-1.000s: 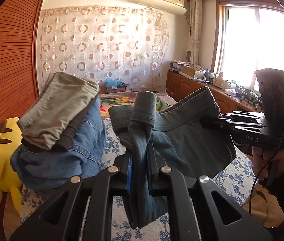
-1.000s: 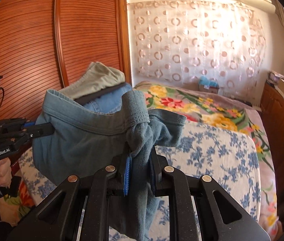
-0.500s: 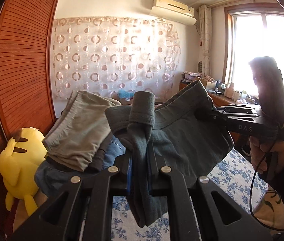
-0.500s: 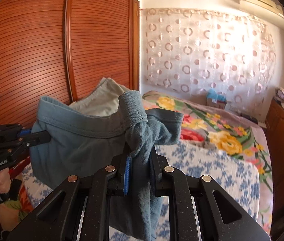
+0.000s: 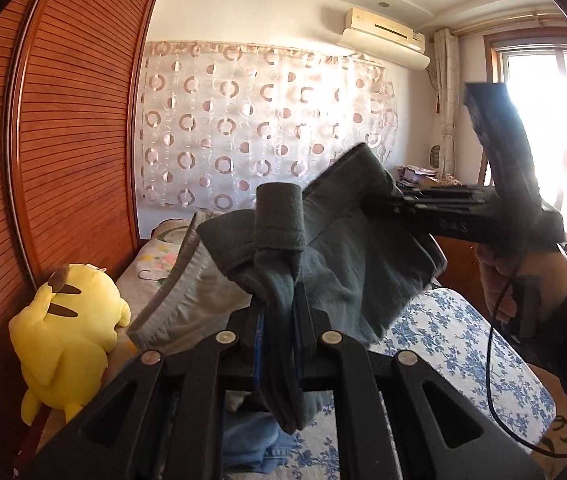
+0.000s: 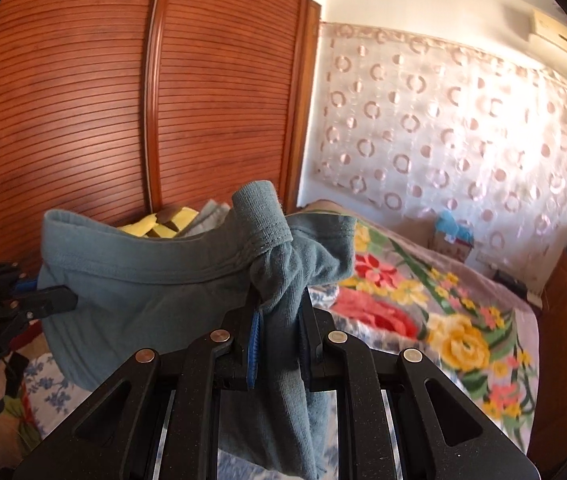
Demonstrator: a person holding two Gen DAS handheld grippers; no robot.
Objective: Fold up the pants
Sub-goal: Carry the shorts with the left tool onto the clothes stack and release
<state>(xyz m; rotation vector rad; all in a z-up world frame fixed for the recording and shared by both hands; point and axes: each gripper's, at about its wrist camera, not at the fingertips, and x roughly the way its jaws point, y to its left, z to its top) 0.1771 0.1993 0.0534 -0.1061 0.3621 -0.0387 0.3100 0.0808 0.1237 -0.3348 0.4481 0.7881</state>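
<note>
Above the bed (image 5: pixel 463 340), one pants (image 5: pixel 347 256) — two tools clamped: left tool (image 5: pixel 279 320); right tool (image 6: pixel 279 320)

**Handheld gripper pair, matte black**

Left gripper (image 5: pixel 279 320): black angular linkage arms are showing four round silver screws; blue pads are lining the fingers (image 5: pixel 258 344). Right gripper (image 6: pixel 277 320): matching black frame, four brass-toned screws, blue pad. Its body is carrying faint grey lettering and a thin black cable is trailing below. Right hand (image 5: pixel 519 280): bare skin, dark sleeve covering the wrist.
</note>
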